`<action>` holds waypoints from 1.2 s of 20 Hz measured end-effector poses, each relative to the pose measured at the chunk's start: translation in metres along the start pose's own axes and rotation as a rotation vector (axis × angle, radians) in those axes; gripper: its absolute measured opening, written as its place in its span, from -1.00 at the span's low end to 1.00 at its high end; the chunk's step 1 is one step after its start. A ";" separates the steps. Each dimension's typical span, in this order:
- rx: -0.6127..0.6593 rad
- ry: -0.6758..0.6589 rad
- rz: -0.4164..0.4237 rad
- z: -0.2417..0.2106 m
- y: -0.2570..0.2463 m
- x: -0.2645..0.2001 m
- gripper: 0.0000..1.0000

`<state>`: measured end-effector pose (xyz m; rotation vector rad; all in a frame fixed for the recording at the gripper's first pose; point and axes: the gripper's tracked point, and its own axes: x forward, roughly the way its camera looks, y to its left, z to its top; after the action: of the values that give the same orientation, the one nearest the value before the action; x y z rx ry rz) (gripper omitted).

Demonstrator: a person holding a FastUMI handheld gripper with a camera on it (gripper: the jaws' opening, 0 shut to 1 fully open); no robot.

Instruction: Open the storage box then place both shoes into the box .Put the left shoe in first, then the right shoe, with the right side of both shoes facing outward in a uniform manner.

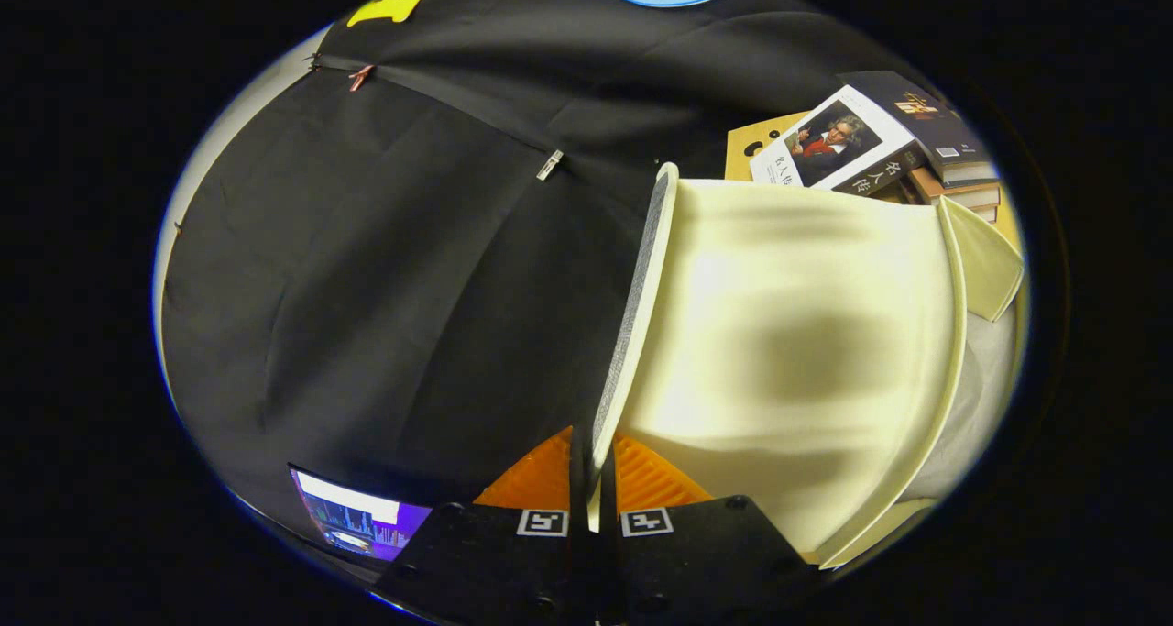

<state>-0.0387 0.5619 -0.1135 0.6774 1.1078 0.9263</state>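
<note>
Cream plastic is what catches the eye: the storage box's lid (788, 351) stands swung up on edge, its broad pale inner face turned to the right, with one darker shadowy patch in the middle. The gripper (594, 507) has its two fingers drawn close together, pinching the lid's thin near edge between them, one finger on each side of it. A second cream panel (985, 255) of the box peeks out just past the lid's far right rim. Beyond the lid, to the far right, sits one stack of books (880, 145), four or so, the top one tilted with a portrait cover. One lit screen (357, 521) glows low on the near left. Two small clips, one coppery (360, 77) and one silvery (550, 164), pin the black cloth wall.
</note>
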 end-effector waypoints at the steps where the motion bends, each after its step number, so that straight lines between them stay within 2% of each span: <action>1: -0.005 0.003 -0.006 -0.002 -0.002 0.003 -0.87; 3: -0.024 0.006 0.001 -0.005 0.000 0.006 -0.85; 5: -0.077 -0.014 -0.011 -0.001 -0.005 0.005 -0.12; 8: -0.167 -0.072 -0.072 0.008 -0.021 -0.013 0.97; 13: -0.289 -0.217 -0.122 0.038 -0.026 -0.067 0.95; 15: -0.337 -0.267 -0.166 0.051 -0.037 -0.097 0.95; 19: -0.444 -0.386 -0.306 0.087 -0.072 -0.173 0.96; 24: -0.504 -0.518 -0.507 0.121 -0.138 -0.272 0.96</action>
<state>0.0704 0.2557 -0.0704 0.1776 0.5069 0.5103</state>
